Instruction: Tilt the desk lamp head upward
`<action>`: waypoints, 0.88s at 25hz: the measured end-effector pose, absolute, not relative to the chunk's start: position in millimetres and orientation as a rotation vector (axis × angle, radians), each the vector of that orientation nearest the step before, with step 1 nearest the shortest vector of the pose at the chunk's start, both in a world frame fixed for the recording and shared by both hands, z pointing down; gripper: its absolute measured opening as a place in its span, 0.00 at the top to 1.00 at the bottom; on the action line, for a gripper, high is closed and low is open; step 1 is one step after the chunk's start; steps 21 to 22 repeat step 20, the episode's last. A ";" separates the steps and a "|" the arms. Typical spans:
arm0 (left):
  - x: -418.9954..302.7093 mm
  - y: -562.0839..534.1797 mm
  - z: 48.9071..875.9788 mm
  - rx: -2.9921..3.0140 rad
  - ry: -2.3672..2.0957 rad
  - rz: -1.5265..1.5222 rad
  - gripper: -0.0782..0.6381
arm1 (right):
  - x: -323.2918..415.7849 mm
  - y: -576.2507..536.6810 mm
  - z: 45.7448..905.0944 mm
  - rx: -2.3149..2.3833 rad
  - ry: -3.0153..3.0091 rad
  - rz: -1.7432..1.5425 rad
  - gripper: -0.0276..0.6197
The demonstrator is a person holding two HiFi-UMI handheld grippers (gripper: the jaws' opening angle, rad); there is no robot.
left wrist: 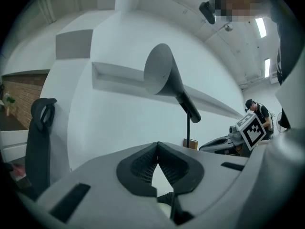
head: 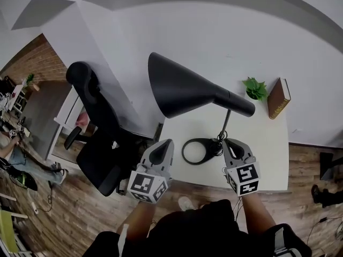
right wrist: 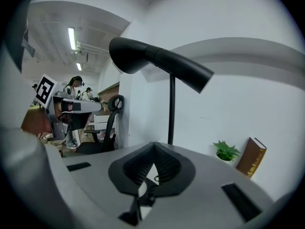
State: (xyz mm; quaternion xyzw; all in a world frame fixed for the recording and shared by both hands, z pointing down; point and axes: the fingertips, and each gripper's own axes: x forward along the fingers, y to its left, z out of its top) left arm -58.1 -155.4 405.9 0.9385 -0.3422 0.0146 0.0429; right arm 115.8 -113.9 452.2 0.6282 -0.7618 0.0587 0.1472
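Note:
A black desk lamp stands on the white desk. Its cone-shaped head points left and slightly down, on a thin stem above a ring base. My left gripper hovers at the desk's front left corner, left of the base, shut with nothing between its jaws. My right gripper sits just right of the base near the foot of the stem, also shut and empty. The left gripper view shows the lamp head high ahead, with the left gripper well below it. In the right gripper view the stem rises beyond the right gripper.
A small green plant and a brown book stand at the desk's back right by the white wall. A black office chair is left of the desk. People work at desks far to the left. The floor is wooden.

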 end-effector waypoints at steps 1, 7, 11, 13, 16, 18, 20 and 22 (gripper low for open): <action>-58.3 -154.9 407.9 2.866 -1.043 0.049 0.88 | 114.9 -113.1 453.8 1.802 -2.190 0.169 0.96; -65.9 -156.2 421.8 2.821 -1.068 0.093 0.88 | 111.1 -111.3 462.4 1.796 -2.185 0.171 0.96; -69.7 -156.6 425.2 2.812 -1.083 0.099 0.88 | 109.9 -109.3 465.9 1.798 -2.197 0.176 0.96; -70.6 -156.2 425.8 2.809 -1.085 0.097 0.88 | 106.7 -108.7 464.7 1.789 -2.211 0.173 0.96; -70.6 -154.9 426.7 2.807 -1.077 0.092 0.88 | 102.0 -109.9 462.2 1.780 -2.224 0.160 0.96; -70.3 -154.4 426.7 2.810 -1.074 0.088 0.88 | 100.2 -111.0 460.8 1.781 -2.226 0.149 0.96; -70.2 -154.2 426.3 2.813 -1.072 0.083 0.88 | 98.7 -112.2 459.3 1.783 -2.226 0.139 0.96; -70.2 -154.2 426.3 2.813 -1.072 0.083 0.88 | 98.7 -112.2 459.3 1.783 -2.226 0.139 0.96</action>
